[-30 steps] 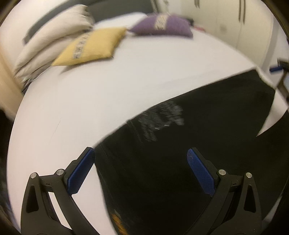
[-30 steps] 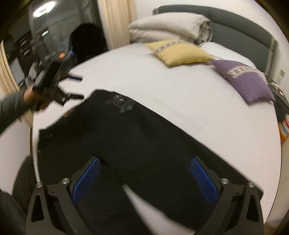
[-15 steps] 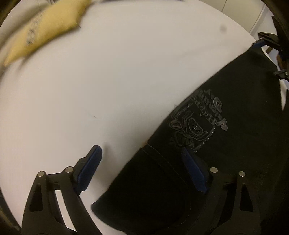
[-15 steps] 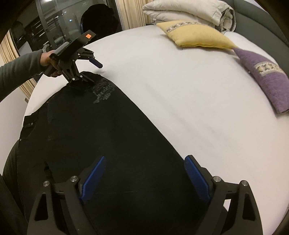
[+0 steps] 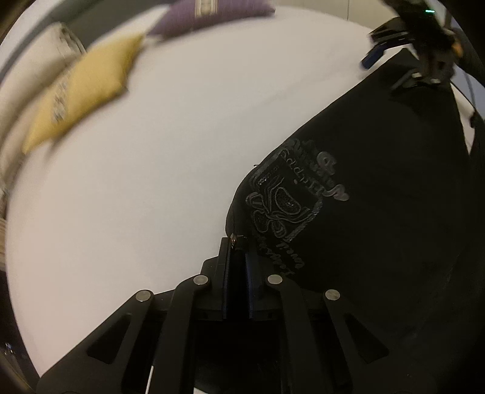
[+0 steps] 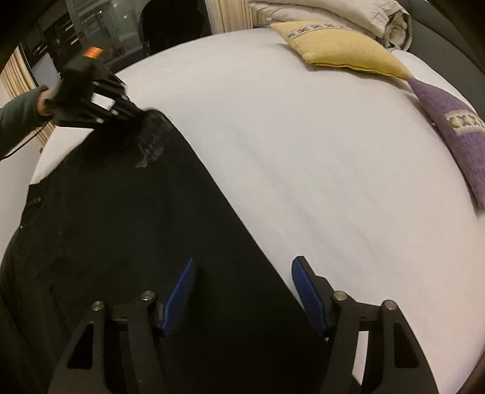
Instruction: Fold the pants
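Black pants (image 5: 363,212) with a grey printed emblem lie spread on the white bed sheet (image 5: 151,181). My left gripper (image 5: 236,251) is shut on the pants' edge beside the emblem, right by a small metal rivet. From the right wrist view, that left gripper (image 6: 142,116) pinches bunched cloth at the far corner of the pants (image 6: 121,227). My right gripper (image 6: 242,291) straddles the pants' right edge farther along the leg. Its jaws are closing, with cloth between the blue pads but not pressed. The left wrist view shows the right gripper (image 5: 389,68) at the top right.
A yellow pillow (image 6: 342,54), a purple pillow (image 6: 448,121) and a folded pale duvet (image 6: 333,12) lie near the grey headboard. White sheet (image 6: 303,151) stretches between them and the pants. A person's grey sleeve (image 6: 18,112) enters from the left.
My left gripper dropped onto the pants' edge by the emblem and shut on the cloth. My right gripper slid toward the leg's sheet-side edge and its jaws narrowed.
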The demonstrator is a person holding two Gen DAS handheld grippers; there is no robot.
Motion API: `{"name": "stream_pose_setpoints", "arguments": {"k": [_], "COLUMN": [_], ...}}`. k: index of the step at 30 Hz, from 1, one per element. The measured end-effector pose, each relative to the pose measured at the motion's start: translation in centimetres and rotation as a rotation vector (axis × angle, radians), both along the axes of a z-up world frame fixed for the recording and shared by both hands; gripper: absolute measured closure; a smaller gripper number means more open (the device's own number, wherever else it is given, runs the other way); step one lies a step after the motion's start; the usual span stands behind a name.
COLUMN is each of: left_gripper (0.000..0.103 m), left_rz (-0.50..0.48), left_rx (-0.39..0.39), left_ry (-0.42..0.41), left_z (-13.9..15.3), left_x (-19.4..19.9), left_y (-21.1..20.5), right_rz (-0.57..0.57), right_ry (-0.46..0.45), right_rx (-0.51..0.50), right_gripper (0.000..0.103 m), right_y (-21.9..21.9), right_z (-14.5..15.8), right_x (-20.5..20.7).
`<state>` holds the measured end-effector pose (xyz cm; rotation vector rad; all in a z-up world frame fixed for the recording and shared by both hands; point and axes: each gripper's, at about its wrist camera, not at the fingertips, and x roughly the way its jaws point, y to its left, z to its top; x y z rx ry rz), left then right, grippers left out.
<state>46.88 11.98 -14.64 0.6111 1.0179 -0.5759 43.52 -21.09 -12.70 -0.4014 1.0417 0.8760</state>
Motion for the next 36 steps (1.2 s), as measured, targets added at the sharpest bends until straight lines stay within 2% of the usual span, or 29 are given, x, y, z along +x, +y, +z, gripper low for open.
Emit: {"name": "stream_pose_setpoints", "arguments": {"k": [6, 10, 12, 15, 17, 18, 20, 22, 28, 32, 36], "left_gripper": [0.096, 0.096, 0.096, 0.096, 0.096, 0.097, 0.097, 0.097, 0.097, 0.097, 0.097], "left_rz": [-0.047, -0.047, -0.052, -0.062, -0.061, -0.060, -0.055, -0.045, -0.026, -0.019, -0.017], "left_rx": [0.031, -0.002, -0.007, -0.005, -0.004, -0.004, -0.004, -0.007, -0.024, -0.032, -0.061], "left_ry": [-0.157, -0.235, -0.255, -0.270, -0.275, -0.277, -0.285, -0.293, -0.324, -0.356, -0.384], "left_z": [1.2, 3.0, 3.5, 3.8, 4.1, 4.1, 4.2, 4.5, 6.4, 8.8, 11.5], "left_x": [-3.3, -6.0, -6.0, -6.8, -8.0, -8.3, -8.3, -8.7, -11.2, -13.5, -17.5], "left_y": [0.2, 0.3, 0.0, -0.3, -0.4, -0.5, -0.6, -0.4, 0.1, 0.2, 0.4], "right_rz": [0.006, 0.031, 0.046, 0.052, 0.070, 0.085, 0.113, 0.119, 0.049, 0.040, 0.018], "right_ry": [0.025, 0.049, 0.066, 0.101, 0.123, 0.127, 0.098, 0.055, -0.115, -0.266, -0.374], "right_rx": [-0.002, -0.020, -0.040, -0.054, -0.040, -0.048, -0.086, -0.112, -0.063, -0.149, -0.189], "right_gripper": [0.038, 0.038, 0.041, 0.051, 0.081, 0.085, 0.095, 0.096, 0.097, 0.099, 0.099], "right_y": [0.4, 1.2, 1.6, 1.5, 1.5, 1.6, 1.9, 1.9, -0.2, 0.4, 1.1], "right_z": [0.1, -0.2, -0.7, -1.5, -1.2, -1.0, -0.6, 0.3, 5.3, 7.5, 9.6], "right_x": [1.5, 1.9, 2.4, 2.9, 3.0, 2.9, 2.2, 1.5, -1.4, -5.6, -10.2]}}
